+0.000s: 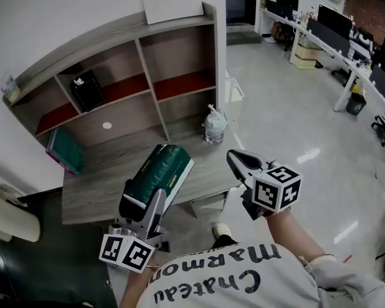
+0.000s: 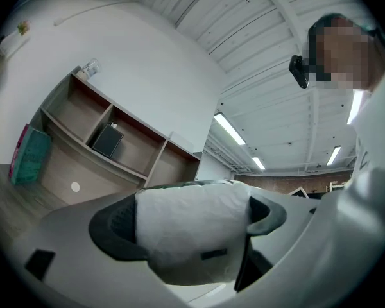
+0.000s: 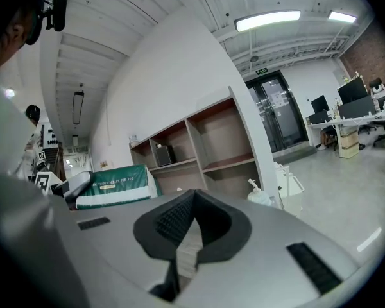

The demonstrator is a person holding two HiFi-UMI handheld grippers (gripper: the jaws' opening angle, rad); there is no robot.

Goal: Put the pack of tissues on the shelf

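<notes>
The pack of tissues (image 1: pixel 159 172) is a long green and white block, held above the desk's front edge. My left gripper (image 1: pixel 143 205) is shut on its near end, and its white wrapper (image 2: pixel 192 226) fills the space between the jaws in the left gripper view. The wooden shelf (image 1: pixel 125 82) stands at the back of the desk, several of its bays bare. My right gripper (image 1: pixel 242 164) hovers off the desk's right corner, shut on nothing. In the right gripper view the pack (image 3: pixel 119 185) shows at the left, in front of the shelf (image 3: pixel 205 146).
A black box (image 1: pixel 88 90) sits in one upper bay of the shelf. A second green pack (image 1: pixel 65 150) leans at the desk's back left. A clear plastic bottle (image 1: pixel 214 127) stands at the desk's right rear. White office chair (image 1: pixel 9 217) at left; desks with monitors (image 1: pixel 346 37) far right.
</notes>
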